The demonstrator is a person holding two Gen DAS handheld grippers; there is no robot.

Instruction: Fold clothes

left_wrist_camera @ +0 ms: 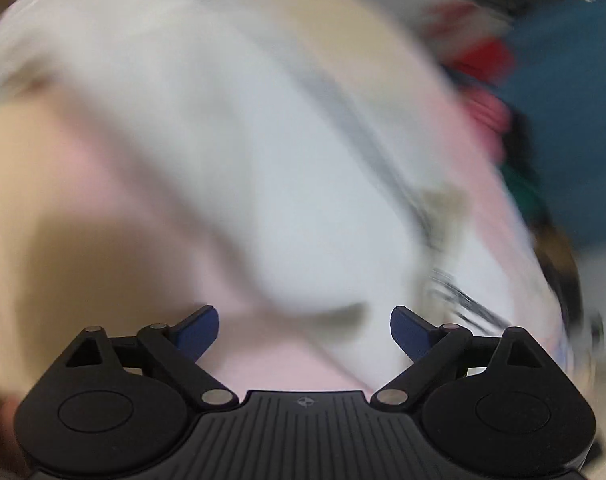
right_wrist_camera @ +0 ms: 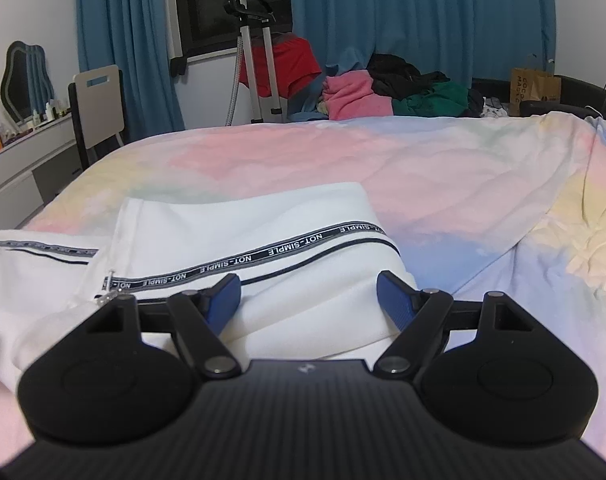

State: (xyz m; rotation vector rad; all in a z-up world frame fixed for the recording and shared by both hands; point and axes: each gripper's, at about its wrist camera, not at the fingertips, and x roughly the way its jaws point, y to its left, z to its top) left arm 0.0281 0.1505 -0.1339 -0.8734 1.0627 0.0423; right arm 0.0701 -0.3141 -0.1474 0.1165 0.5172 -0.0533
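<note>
The white garment is soft, matt knit cloth with a woven printed tape trim. The bedspread is matt, slightly fuzzy pastel fabric. The right hand-held gripper is matt black plastic, ribbed on its body, with textured blue pads and dull metal pins.

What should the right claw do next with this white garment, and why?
Probably ease the right claw forward and close on the white garment. Its jaws stand open with the folded edge bulging between them, unpinched. The left claw is open too and holds nothing, so nothing grips the cloth on the bedspread.
</note>
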